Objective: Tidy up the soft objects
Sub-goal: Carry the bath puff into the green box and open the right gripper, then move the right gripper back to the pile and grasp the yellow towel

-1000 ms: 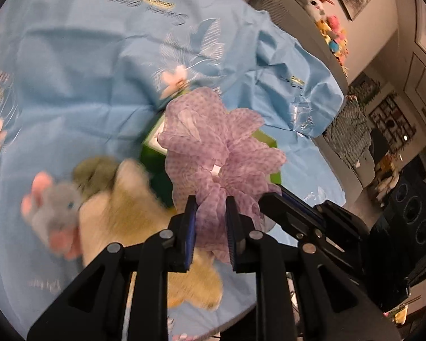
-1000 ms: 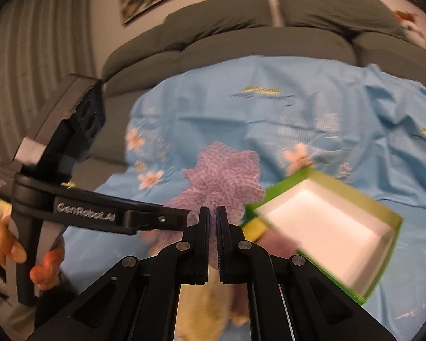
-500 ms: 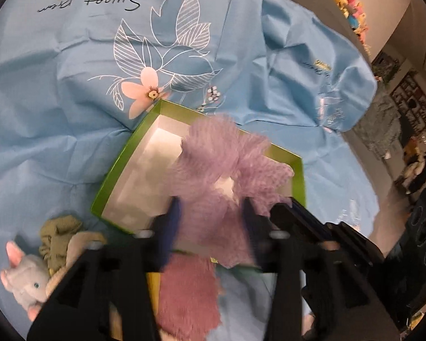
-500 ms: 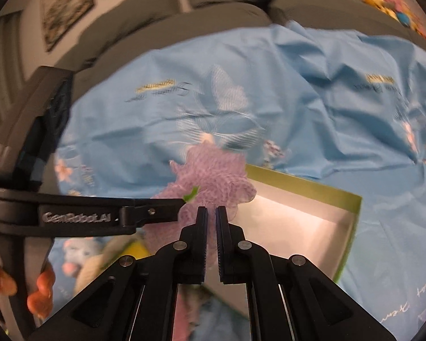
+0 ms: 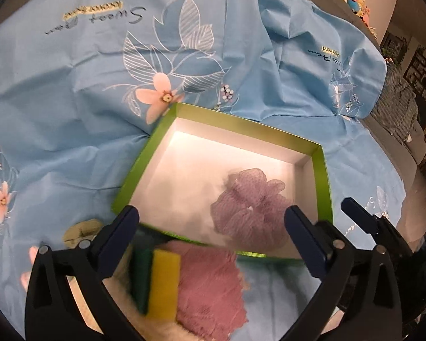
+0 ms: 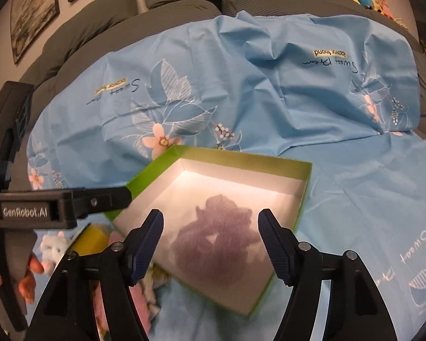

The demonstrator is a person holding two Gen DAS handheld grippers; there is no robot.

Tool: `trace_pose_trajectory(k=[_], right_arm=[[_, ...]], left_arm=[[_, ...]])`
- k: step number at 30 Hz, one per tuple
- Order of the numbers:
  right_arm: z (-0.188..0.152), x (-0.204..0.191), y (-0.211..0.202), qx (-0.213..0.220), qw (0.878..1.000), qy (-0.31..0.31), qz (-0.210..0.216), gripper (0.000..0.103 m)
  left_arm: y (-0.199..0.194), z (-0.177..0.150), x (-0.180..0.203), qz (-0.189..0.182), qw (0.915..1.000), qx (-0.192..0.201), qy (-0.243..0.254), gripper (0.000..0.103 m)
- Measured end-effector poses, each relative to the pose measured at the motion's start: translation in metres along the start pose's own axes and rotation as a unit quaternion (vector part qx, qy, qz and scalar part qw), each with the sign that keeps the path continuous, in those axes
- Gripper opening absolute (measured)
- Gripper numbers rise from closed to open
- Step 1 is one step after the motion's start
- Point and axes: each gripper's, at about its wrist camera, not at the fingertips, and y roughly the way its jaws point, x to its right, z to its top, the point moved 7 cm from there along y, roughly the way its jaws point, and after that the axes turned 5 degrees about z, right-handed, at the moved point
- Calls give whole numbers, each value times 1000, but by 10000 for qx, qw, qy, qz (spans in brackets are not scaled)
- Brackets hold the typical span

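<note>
Inside the green cardboard box with white walls [image 5: 321,170], the fluffy purple mesh puff [image 5: 250,207] lies loose near one corner. It is round, so no side looks longer. The left hand-held gripper [image 5: 213,228] and right hand-held gripper [image 6: 210,237] are both wide apart, holding nothing.

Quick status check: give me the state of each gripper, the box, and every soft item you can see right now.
Left gripper: open, holding nothing.
Right gripper: open, holding nothing.
Green cardboard box with white inside: lidless, on the blue sheet.
Purple mesh bath pouf: lying inside the box.
Pink fuzzy cloth: outside the box, by its near edge.
Yellow-and-green sponge: outside, beside the cloth.
Grey plush toy: outside the box.
</note>
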Motion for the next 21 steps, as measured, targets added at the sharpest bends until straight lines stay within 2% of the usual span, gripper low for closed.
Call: trace_pose_trajectory(k=[4,16,21], right_arm=[[-8,-14,-22,6,9998,-135,130,76],[-36,-72,-60,-205,9968,-660,405,77],[-48,-88,-66,-337,9954,-736,512,77]], left_arm=[[-17,-13,-5,54,9999,109,-10,102],[-69,-57,-24,239,9990,377,8,102],[-88,-76,-46,198,9990,379,-138,102]])
